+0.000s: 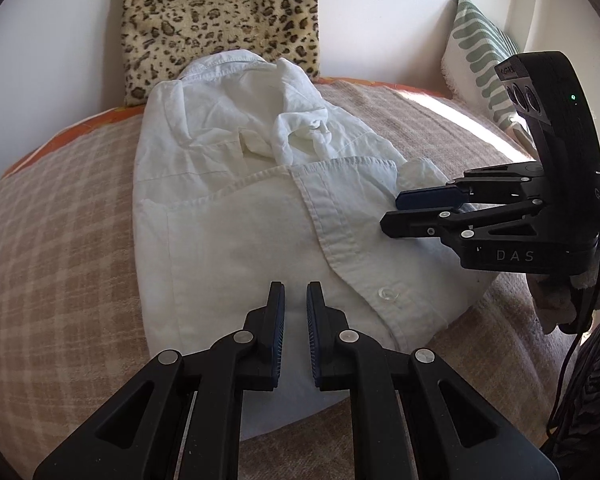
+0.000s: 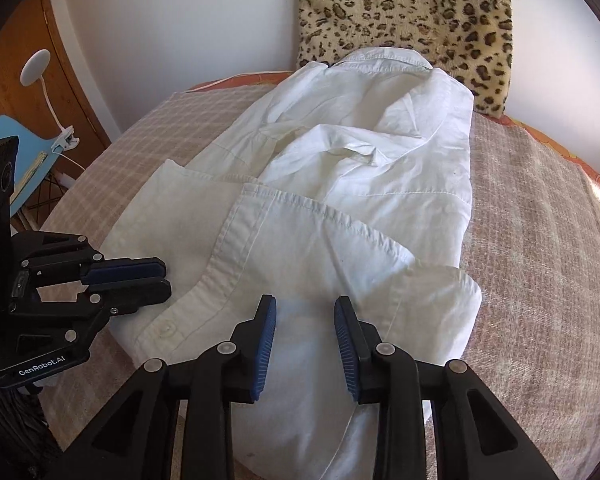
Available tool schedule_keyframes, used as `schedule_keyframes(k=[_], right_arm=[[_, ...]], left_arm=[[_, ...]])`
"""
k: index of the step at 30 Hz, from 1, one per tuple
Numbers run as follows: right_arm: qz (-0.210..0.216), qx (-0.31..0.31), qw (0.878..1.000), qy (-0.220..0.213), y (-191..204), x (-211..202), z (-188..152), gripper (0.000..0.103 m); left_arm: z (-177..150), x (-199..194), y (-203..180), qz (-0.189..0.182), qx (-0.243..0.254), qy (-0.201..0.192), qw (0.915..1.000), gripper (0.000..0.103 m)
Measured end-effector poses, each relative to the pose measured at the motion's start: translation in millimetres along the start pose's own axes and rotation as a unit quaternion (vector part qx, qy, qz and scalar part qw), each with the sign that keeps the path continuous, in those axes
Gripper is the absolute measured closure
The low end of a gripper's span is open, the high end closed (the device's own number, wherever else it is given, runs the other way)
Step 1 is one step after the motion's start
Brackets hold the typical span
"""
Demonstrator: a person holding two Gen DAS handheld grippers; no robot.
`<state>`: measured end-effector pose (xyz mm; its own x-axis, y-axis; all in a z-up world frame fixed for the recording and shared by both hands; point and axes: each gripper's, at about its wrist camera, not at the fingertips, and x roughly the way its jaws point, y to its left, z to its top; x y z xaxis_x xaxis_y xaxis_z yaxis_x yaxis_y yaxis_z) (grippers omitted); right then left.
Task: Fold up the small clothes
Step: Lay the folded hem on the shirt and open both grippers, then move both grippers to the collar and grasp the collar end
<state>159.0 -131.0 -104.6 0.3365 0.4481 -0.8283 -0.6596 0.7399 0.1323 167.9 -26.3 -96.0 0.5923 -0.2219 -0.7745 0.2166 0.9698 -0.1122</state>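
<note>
A small white button shirt (image 1: 228, 216) lies partly folded on a beige checked blanket (image 1: 52, 248), collar toward the far wall, its near part folded over. It also shows in the right wrist view (image 2: 340, 184). My left gripper (image 1: 296, 292) hovers over the shirt's near edge, jaws slightly apart, nothing between them. It shows in the right wrist view (image 2: 162, 276) at the shirt's left edge, nearly closed. My right gripper (image 2: 305, 308) is open over the near folded edge and empty. In the left wrist view it (image 1: 392, 212) sits at the shirt's right edge.
A leopard-print cushion (image 1: 220, 20) leans on the white wall behind the shirt. A green patterned pillow (image 1: 480, 48) stands at the right. A wooden cabinet with a blue item and white cable (image 2: 40, 120) is at the left. Blanket (image 2: 540, 240) extends right.
</note>
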Motion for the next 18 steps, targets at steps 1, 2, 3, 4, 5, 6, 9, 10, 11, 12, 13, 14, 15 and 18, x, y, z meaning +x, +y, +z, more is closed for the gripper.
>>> schedule_keyframes(k=[1, 2, 3, 4, 5, 6, 9, 10, 11, 12, 13, 14, 15, 18], right_arm=[[-0.011, 0.002, 1.000, -0.001, -2, 0, 1, 0.072], [-0.018, 0.007, 1.000, -0.003, -4, -1, 3, 0.072], [-0.016, 0.017, 1.000, -0.005, -9, -1, 4, 0.072], [-0.011, 0.030, 0.999, -0.008, -14, -2, 5, 0.072], [-0.008, 0.041, 0.999, -0.011, -18, -4, 6, 0.072], [-0.007, 0.049, 0.999, -0.017, -22, -7, 7, 0.072], [-0.022, 0.053, 0.998, -0.038, -29, -19, 12, 0.068], [-0.020, 0.053, 0.997, -0.047, -31, -24, 14, 0.068], [-0.019, 0.053, 0.997, -0.054, -33, -27, 17, 0.066], [-0.022, 0.053, 0.996, -0.063, -35, -31, 19, 0.065], [-0.025, 0.054, 0.996, -0.072, -37, -35, 21, 0.061], [-0.027, 0.057, 0.995, -0.081, -39, -38, 24, 0.054], [-0.026, 0.058, 0.994, -0.088, -42, -41, 27, 0.052], [-0.026, 0.061, 0.993, -0.099, -51, -44, 36, 0.044]], left_arm=[[0, 1, 5, 0.005, -0.007, 0.000, 1.0000, 0.093], [1, 1, 11, 0.010, -0.014, 0.001, 0.9999, 0.093], [1, 0, 16, 0.015, -0.021, -0.001, 0.9997, 0.093], [3, -1, 22, 0.022, -0.026, -0.003, 0.9994, 0.093], [5, -3, 27, 0.026, -0.032, -0.006, 0.9992, 0.093], [6, -5, 33, 0.026, -0.041, -0.008, 0.9988, 0.093], [13, -10, 45, 0.020, -0.059, -0.015, 0.9980, 0.093], [17, -12, 47, 0.020, -0.059, -0.019, 0.9979, 0.093], [20, -14, 50, 0.019, -0.061, -0.023, 0.9977, 0.093], [23, -17, 52, 0.015, -0.064, -0.028, 0.9975, 0.093], [29, -20, 56, 0.011, -0.068, -0.036, 0.9970, 0.093], [34, -22, 60, 0.007, -0.071, -0.043, 0.9965, 0.092], [39, -24, 64, 0.004, -0.074, -0.047, 0.9962, 0.090], [57, -20, 82, -0.006, -0.082, -0.049, 0.9954, 0.081]])
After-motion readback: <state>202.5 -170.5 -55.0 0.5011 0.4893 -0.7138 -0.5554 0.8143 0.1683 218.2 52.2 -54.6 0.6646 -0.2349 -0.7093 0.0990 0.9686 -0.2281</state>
